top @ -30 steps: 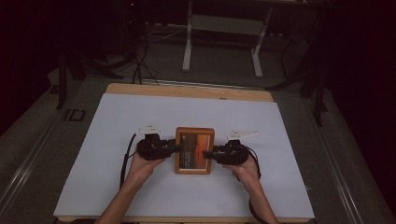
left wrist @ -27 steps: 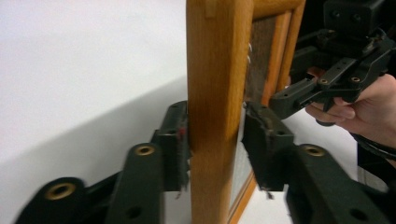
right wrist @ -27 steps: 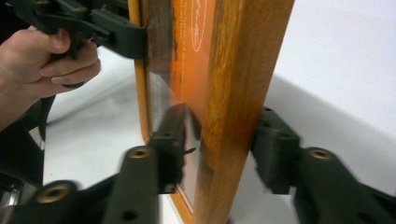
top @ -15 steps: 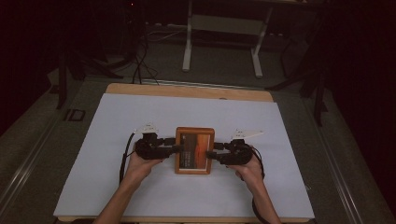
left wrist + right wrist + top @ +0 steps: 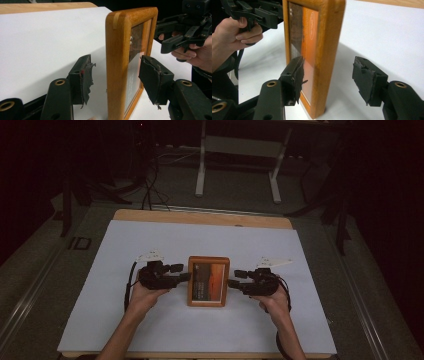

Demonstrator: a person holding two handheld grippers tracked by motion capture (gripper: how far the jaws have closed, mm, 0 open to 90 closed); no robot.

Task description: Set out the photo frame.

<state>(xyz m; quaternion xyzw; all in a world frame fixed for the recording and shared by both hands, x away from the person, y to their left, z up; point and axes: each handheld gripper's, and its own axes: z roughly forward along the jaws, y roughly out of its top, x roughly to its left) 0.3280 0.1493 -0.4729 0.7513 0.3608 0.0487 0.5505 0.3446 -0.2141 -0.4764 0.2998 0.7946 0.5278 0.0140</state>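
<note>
A wooden picture frame [image 5: 208, 281] with an orange and brown picture lies flat in the middle of the white sheet [image 5: 150, 240]. My left gripper [image 5: 181, 272] is at its left edge and my right gripper [image 5: 236, 278] at its right edge. In the left gripper view the frame's edge [image 5: 117, 50] stands between my left gripper's [image 5: 117, 72] pads, with a gap on each side. The right gripper view shows the same: the frame [image 5: 324, 37] sits between my right gripper's [image 5: 328, 75] pads, untouched. Both pairs of jaws have just been opening and stand open.
The sheet covers a wooden table [image 5: 200, 217] whose bare edge shows at the back. A white metal stand [image 5: 237, 165] and cables [image 5: 150, 190] are on the dark floor beyond. A cable loops from the left gripper beside the wrist.
Both grippers' jaws have spread apart off the frame's side edges. The right hand has drawn back slightly to the right. The frame lies where it was.
</note>
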